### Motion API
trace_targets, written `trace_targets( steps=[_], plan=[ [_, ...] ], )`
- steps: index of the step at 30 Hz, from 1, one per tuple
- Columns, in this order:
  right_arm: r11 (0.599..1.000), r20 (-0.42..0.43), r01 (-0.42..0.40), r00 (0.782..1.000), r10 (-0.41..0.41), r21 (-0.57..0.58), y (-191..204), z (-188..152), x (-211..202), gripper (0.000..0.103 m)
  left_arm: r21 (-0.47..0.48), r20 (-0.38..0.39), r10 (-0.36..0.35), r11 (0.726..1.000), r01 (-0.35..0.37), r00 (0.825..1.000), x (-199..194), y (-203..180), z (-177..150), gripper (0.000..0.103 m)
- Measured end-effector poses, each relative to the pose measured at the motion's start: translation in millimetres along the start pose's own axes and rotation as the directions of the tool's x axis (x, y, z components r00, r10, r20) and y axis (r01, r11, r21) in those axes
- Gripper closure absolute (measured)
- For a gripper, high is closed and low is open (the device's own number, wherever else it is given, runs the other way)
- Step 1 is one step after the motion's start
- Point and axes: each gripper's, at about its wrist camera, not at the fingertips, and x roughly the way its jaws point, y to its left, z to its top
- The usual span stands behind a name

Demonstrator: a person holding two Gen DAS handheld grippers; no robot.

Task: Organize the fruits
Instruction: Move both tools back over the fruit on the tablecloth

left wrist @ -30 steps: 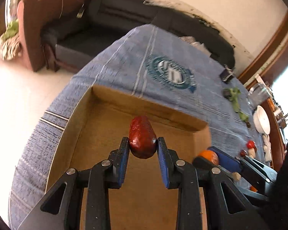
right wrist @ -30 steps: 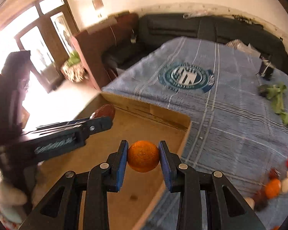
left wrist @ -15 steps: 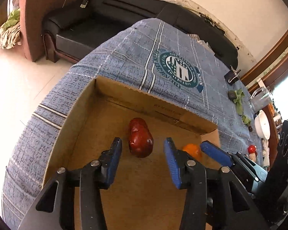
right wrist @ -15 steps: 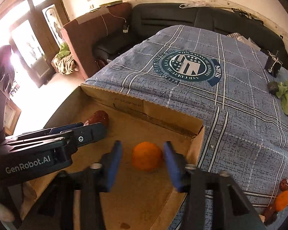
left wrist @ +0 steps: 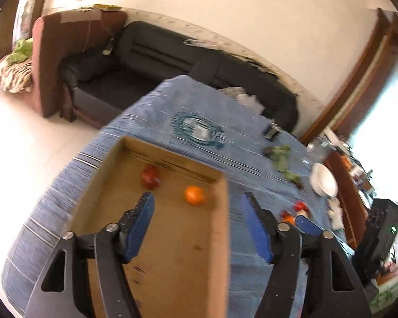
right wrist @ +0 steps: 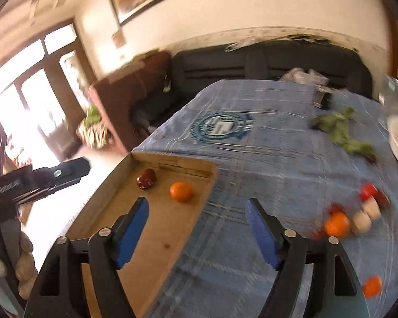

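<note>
Fingers of left gripper [left wrist: 199,206] spread wide, nothing held, right gripper [right wrist: 196,212] likewise, red fruit [right wrist: 146,179] and orange [right wrist: 181,191] seen beyond fingertips in cardboard box [right wrist: 156,238].

Left tongs [left wrist: 199,220] spread wide, nothing between pads. Right tongs [right wrist: 197,222] likewise wide apart, unloaded.

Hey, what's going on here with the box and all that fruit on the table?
A person with a handheld gripper in each hand is sorting fruit into a cardboard box on a blue-clothed table. A dark red fruit and an orange lie apart on the box floor. The left gripper and right gripper both hang above with jaws wide open, holding nothing. More fruit sits in a loose pile on the cloth to the right, not yet boxed.
</note>
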Motion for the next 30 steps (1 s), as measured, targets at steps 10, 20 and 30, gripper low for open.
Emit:
trace_targets(
  steps=[10,20,30],
  plan=[
    [0.962,0.010,0.200,0.979,-0.205,0.185,-117,-51,-91,0.011,0.177,-0.132,-0.043,0.982,0.066,0.990,37,-87,-65,0.035],
    [0.935,-0.065,0.282,0.960,-0.274,0.217,-178,-80,-94,0.012,0.277,-0.224,-0.012,0.958,0.076,0.974,101,-135,-95,0.035],
    [0.940,-0.084,0.316,0.948,-0.308,0.126,-175,-81,-63,0.026,0.357,-0.248,0.018,0.931,0.074,0.969,160,-159,-105,0.050]
  ],
)
